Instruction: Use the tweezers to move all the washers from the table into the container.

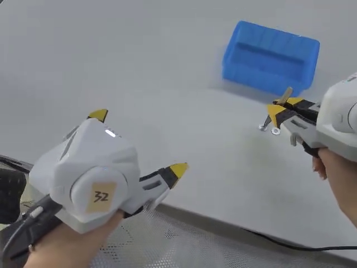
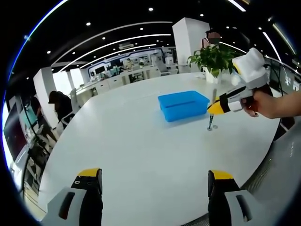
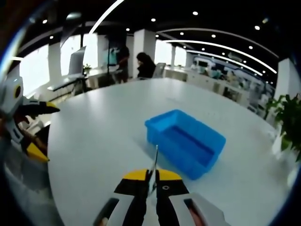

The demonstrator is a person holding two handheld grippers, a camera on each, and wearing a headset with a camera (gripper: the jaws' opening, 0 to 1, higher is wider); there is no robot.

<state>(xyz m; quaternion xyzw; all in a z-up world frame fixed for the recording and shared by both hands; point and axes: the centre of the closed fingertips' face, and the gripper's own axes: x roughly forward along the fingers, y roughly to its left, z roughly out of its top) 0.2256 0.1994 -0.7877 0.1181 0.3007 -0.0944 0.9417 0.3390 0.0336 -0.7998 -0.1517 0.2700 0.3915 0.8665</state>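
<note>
Pinching thin metal tweezers point(image 1: 266, 123), the right gripper point(image 1: 279, 109) hangs by a silver washer point(image 1: 275, 131), centre right. Left gripper point(image 1: 138, 142) jaws gape wide.

Potted plant point(image 2: 214, 59) beside white pillar point(image 2: 188, 42) — black cable point(image 1: 312, 248) over perforated mesh point(image 1: 184, 245).

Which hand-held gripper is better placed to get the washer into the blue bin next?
Right. The right hand-held gripper is shut on the thin metal tweezers, tips down beside the small silver washer, near the blue plastic container. The left hand-held gripper is open, empty and farther away.
</note>
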